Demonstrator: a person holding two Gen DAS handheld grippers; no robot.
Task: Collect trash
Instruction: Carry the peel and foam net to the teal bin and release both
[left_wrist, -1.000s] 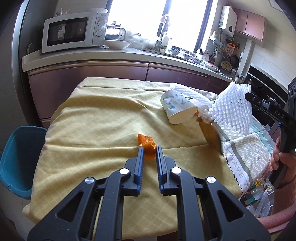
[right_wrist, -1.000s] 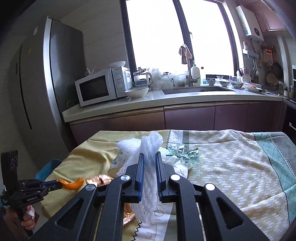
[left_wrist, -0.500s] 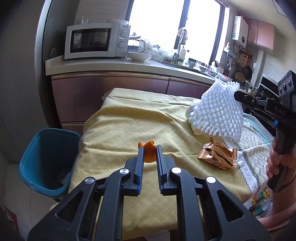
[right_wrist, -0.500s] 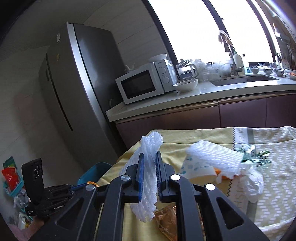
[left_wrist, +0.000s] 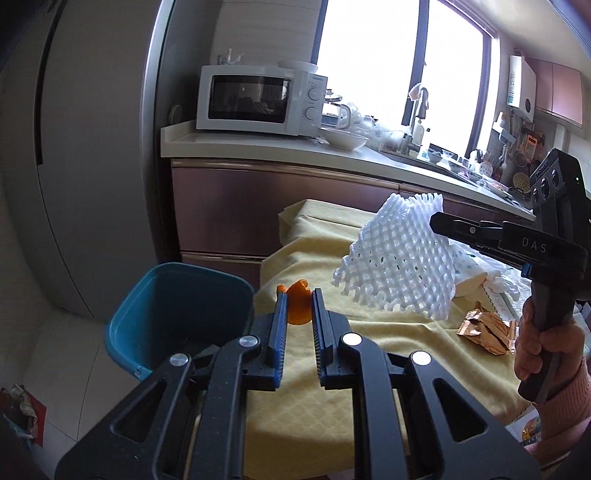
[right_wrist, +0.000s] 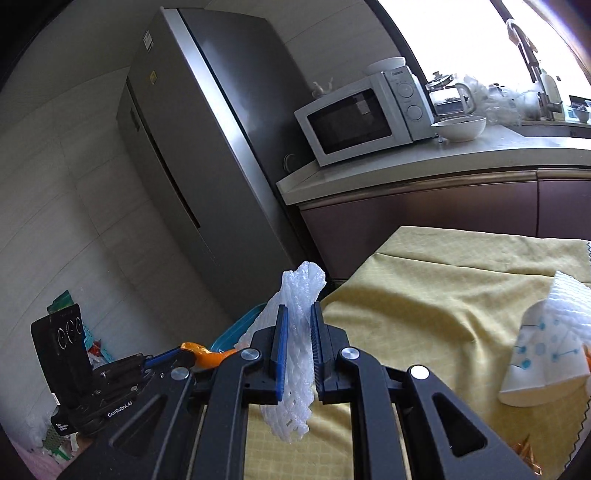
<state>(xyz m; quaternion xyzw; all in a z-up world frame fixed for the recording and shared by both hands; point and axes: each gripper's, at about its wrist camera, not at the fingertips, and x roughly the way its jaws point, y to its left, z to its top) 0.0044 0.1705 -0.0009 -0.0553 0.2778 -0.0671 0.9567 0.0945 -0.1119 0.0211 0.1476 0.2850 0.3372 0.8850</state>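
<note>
Trash is clamped in both tongs, orange peel (left_wrist: 297, 307) in your left tongs (left_wrist: 298, 308) and foam net (right_wrist: 296, 332) in your right tongs (right_wrist: 297, 334), with the blue bin (left_wrist: 177, 317) lower left, nearer your left.

A home kitchen, plainly lived in. A tall steel fridge (right_wrist: 192, 155) stands against the pale wall, and beside it a white microwave (left_wrist: 258, 99) sits on a light counter (left_wrist: 280, 146) over plum-coloured cabinets (right_wrist: 424, 210). A white bowl (right_wrist: 458, 127) and a glass kettle (right_wrist: 448, 94) stand next to it, then a sink tap (left_wrist: 419, 105) under a bright window (left_wrist: 399, 55), with utensils hanging on the far wall (left_wrist: 524, 155). A table under a yellow cloth (right_wrist: 424, 295) fills the middle, a blue bin (left_wrist: 177, 317) at its end.
</note>
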